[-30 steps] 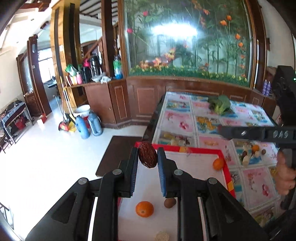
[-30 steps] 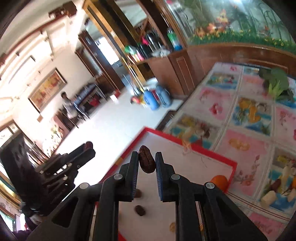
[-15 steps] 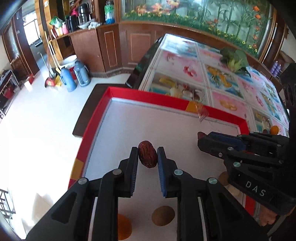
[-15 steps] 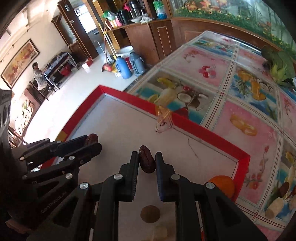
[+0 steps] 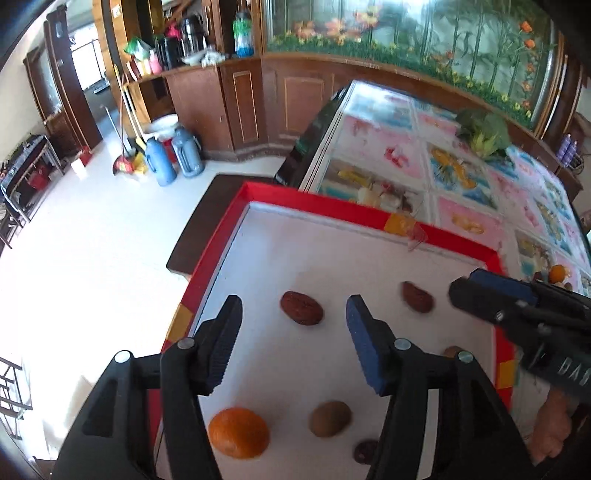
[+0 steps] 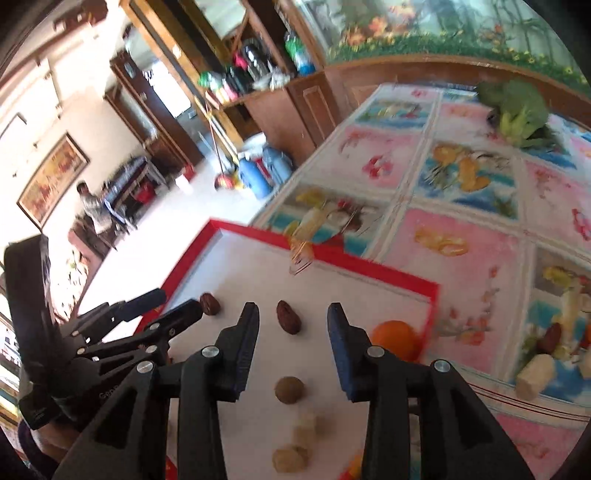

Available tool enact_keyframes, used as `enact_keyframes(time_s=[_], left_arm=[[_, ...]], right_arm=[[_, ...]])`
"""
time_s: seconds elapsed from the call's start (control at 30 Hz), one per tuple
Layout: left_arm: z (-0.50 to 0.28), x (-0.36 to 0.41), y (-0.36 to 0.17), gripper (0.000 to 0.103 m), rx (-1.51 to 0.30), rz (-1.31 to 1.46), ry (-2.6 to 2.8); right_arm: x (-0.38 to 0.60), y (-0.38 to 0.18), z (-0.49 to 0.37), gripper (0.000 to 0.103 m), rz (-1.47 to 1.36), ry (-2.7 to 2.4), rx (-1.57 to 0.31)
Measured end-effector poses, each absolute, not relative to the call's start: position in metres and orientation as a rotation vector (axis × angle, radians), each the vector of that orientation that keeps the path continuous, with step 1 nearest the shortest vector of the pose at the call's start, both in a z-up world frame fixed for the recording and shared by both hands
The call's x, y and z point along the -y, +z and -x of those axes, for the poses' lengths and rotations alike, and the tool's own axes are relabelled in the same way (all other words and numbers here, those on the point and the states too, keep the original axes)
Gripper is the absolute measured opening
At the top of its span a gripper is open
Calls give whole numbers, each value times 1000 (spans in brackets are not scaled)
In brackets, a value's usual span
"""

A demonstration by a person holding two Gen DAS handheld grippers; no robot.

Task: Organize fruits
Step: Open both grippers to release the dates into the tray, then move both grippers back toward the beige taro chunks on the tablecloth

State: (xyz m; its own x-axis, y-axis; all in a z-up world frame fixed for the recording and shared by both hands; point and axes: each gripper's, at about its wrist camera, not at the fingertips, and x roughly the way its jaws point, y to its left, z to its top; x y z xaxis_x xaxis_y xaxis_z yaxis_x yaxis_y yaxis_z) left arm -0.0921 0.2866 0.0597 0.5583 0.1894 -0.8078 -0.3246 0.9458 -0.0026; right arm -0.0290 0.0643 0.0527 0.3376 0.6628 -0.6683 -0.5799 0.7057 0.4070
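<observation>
Both grippers have just let go: the left gripper [image 5: 293, 325] and right gripper [image 6: 291, 325] are opening, each red date [image 5: 301, 308] [image 6: 288, 322] now lying free between its fingers inside the red-rimmed tray [image 5: 369, 216]. Two dates placed.

Beyond the tongs, the bench [image 5: 417, 147] wears a cloth printed with squares of fruit and flowers in pink and blue. Far ahead and to the right of the tongs, a green leafy vegetable [image 5: 484, 131] lies on that cloth. Behind it stands a wood-framed glass wall painted with bamboo and orange flowers [image 5: 406, 33]. Ahead and left of the tongs, two blue flasks [image 5: 173, 157] stand on the pale floor beside a broom [image 5: 123, 136], below a wooden shelf [image 5: 177, 70] crowded with bottles. In the right wrist view, a person [image 6: 90, 208] stands far off to the left under a framed painting [image 6: 51, 181].
</observation>
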Motion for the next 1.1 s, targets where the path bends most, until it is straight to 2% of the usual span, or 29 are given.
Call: enact_keyframes(time_s=[0.03,0.13,0.17,0.43,0.63,0.9,1.1], left_arm=[[97,-283,64,62,-916,161,298],[117,-258,78,77,-857,148,267],[124,-245,81,78,-842,131,247],[154,-135,88,80,-802,32,-18],[154,-72,70,83,-863,-47,-156],[135,-57,58,83,-918,-68,-152],[76,-56,55,83,-956,-105,-140]], right_arm=[[-47,58,33,41,-107,785,-886],[-4,68,44,44,-100,709,-808],[17,68,50,45,-99,677,-795],[119,46,70,47,-120,477,-812],[138,27,64,47,-125,415,-863],[131,17,24,47,-145,427,-895],[126,10,-10,47,-184,430,-940]])
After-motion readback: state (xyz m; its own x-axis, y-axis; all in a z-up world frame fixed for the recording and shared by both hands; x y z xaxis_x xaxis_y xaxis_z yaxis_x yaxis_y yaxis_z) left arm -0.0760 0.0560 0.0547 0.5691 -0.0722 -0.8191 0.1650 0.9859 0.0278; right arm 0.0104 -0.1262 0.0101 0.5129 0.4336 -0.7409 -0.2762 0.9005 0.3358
